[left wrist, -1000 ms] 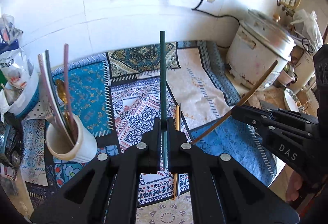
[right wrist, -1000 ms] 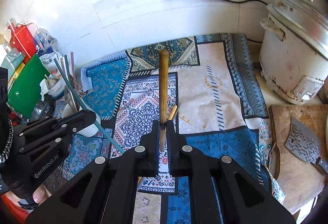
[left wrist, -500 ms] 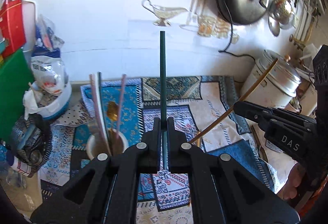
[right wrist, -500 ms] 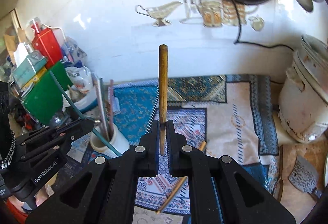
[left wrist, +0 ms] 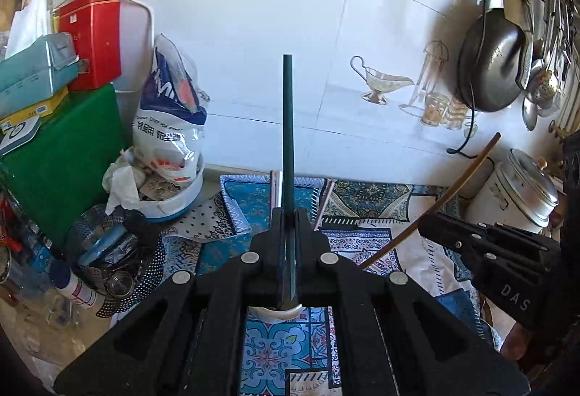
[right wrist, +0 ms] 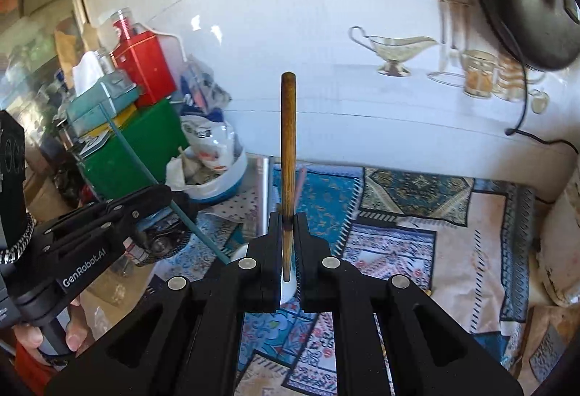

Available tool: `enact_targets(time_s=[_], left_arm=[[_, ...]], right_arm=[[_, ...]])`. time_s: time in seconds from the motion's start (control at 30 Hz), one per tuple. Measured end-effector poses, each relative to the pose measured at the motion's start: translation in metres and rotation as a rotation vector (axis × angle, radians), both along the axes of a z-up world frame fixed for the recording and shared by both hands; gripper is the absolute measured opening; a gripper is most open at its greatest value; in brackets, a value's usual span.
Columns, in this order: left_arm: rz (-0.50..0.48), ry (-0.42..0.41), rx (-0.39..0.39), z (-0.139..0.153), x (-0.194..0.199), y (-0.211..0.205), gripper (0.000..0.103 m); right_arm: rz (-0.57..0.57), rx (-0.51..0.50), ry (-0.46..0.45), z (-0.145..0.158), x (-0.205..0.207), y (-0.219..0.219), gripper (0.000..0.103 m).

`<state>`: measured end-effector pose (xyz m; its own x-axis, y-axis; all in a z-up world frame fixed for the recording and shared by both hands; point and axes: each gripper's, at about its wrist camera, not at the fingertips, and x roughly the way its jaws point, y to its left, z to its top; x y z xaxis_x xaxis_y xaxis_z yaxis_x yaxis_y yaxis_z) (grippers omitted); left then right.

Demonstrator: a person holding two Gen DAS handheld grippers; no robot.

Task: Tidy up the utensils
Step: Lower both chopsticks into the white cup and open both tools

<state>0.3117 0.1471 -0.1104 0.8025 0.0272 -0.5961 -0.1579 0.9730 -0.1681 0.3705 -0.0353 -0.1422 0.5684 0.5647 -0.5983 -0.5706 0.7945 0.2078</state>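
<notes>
Left gripper (left wrist: 289, 215) has its fingers pressed tight on a dark green chopstick (left wrist: 289, 128) that sticks up and away past the tips, above a white utensil cup (left wrist: 279, 312) mostly hidden under the jaws on the patterned cloth (left wrist: 362, 244). Right gripper (right wrist: 288, 218) pinches a brown wooden chopstick (right wrist: 288, 142) the same way, upright between closed fingers, with the cup's rim just below. A pink stick (left wrist: 323, 204) and a pale utensil handle (left wrist: 276, 189) stand in the cup.
</notes>
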Motion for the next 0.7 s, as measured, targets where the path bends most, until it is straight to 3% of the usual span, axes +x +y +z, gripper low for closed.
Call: enact_targets(time_s=[0.27, 0.7], left_arm=[[0.063, 0.034, -0.022, -0.021, 0.018, 0.024, 0.003], [0.037, 0.216, -0.029, -0.084, 0.055, 0.026, 0.003]], right_arm=[[0.059, -0.048, 0.045, -0.022, 0.009, 0.036, 0.006], [0.095, -0.133, 0.228, -0.074, 0.038, 0.060, 0.006]])
